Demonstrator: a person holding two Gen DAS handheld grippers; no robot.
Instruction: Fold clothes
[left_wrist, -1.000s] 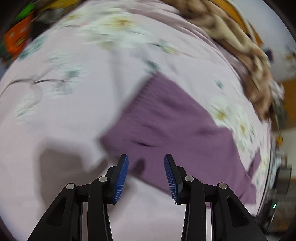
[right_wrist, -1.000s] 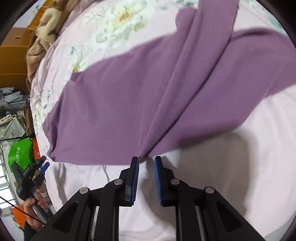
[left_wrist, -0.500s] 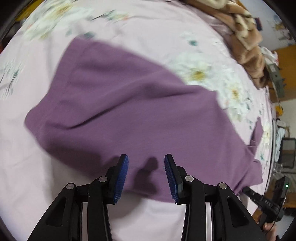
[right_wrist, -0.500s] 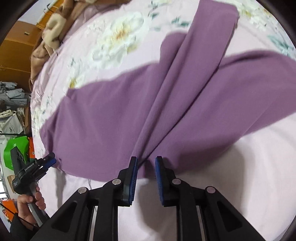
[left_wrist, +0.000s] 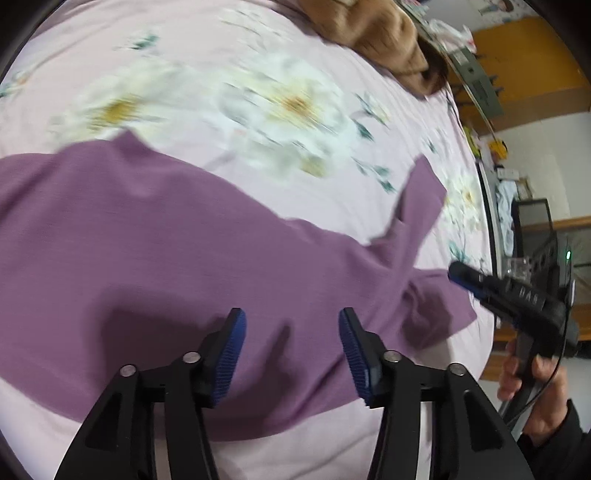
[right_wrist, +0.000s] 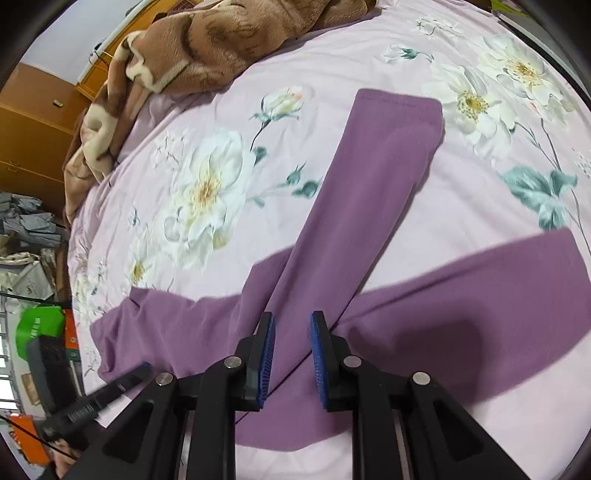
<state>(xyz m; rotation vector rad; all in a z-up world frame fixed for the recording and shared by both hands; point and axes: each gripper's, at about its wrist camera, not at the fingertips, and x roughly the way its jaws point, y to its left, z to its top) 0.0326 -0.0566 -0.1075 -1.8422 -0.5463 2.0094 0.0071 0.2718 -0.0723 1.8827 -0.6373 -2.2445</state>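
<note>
**Both grippers poised over the purple top**

We have the purple garment (right_wrist: 369, 258) spread on the floral bedsheet (right_wrist: 221, 147), its body running from nine to three o'clock in the right wrist view and one sleeve (right_wrist: 388, 155) reaching away toward one o'clock. We judge it is laid flat so the sleeve can be folded onto the body.

Our right gripper (right_wrist: 292, 354) hangs above the sleeve's root, fingers moderately parted with cloth showing between them but nothing clamped. Our left gripper (left_wrist: 288, 354) sits over the body near its six o'clock edge, fingers spread wide and empty; this view is blurred. From there, the sleeve points toward two o'clock.

A brown blanket (right_wrist: 207, 40) is heaped at eleven o'clock, well apart from the garment.
</note>
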